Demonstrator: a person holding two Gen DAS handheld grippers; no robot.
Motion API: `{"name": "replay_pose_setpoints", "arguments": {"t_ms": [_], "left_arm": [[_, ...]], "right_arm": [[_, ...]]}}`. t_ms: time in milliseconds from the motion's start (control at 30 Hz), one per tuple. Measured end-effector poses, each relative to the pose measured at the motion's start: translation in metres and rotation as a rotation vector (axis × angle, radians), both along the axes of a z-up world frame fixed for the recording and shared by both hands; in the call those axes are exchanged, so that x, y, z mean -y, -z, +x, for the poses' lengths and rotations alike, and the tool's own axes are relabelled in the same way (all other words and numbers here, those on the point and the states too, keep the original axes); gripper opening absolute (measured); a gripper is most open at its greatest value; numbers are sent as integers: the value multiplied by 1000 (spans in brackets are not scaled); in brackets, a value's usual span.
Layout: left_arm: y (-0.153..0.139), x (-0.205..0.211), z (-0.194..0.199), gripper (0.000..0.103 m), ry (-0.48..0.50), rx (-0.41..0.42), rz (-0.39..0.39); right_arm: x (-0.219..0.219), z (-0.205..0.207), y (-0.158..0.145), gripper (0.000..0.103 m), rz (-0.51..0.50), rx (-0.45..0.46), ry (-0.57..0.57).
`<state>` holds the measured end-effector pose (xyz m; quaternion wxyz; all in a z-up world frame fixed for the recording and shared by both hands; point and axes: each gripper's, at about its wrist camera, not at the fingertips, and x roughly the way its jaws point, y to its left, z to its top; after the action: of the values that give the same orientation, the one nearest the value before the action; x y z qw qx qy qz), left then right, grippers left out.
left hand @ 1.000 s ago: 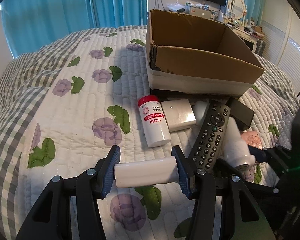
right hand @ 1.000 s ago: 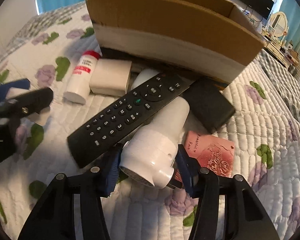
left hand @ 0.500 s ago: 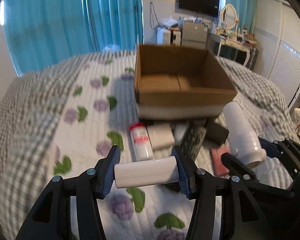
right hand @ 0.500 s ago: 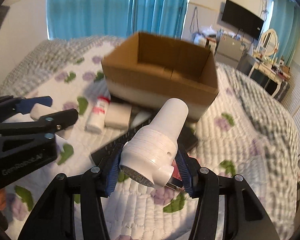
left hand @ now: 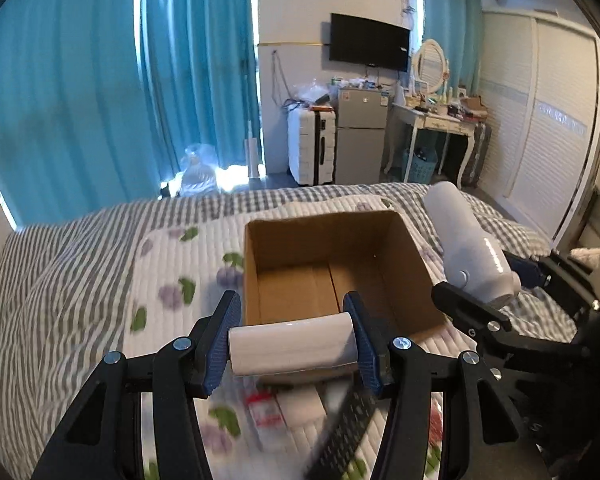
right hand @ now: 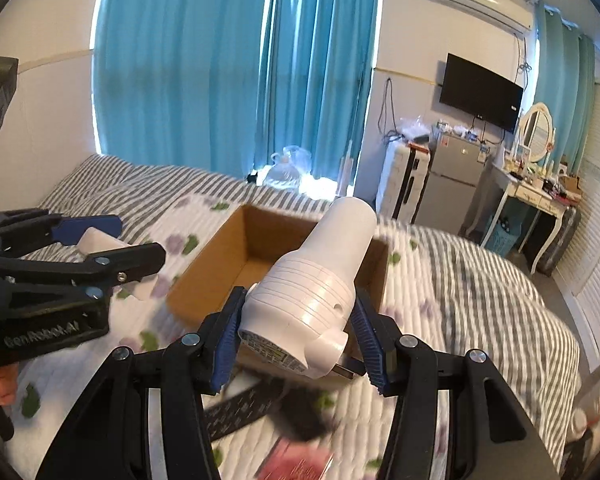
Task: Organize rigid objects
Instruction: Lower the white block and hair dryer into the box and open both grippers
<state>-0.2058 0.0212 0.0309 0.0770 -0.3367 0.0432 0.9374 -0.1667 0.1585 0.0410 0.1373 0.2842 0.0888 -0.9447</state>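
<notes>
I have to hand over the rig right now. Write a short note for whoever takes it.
Left gripper: shut on the white block, held above the near edge of the cardboard box.
Right gripper: shut on the white plug-in device, raised in front of the box.
Done: both items lifted; nothing visible inside the box.
Left: release both into the box, then fetch the remote, red-capped bottle and the other items lying blurred on the quilt.
</notes>
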Motion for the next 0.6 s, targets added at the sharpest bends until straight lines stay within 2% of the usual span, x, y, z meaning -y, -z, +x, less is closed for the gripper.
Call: {"name": "replay_pose_setpoints", "arguments": {"t_ms": [133, 233, 333, 500, 600], "left_arm": [[27, -10, -45, 55, 14, 54, -27], [54, -16, -70, 55, 8, 75, -66], [78, -19, -89, 54, -1, 113, -59], [104, -29, -98, 55, 21, 137, -89], [113, -33, -103, 57, 22, 139, -95]], "right_arm": [[-3, -45, 5, 52, -55, 44, -23], [-2, -70, 18, 52, -32, 57, -26], [-2, -93, 37, 52, -14, 83, -35], [-18, -110, 64, 52, -63, 118, -24], [-22, -114, 72, 52, -36, 121, -26]]}}
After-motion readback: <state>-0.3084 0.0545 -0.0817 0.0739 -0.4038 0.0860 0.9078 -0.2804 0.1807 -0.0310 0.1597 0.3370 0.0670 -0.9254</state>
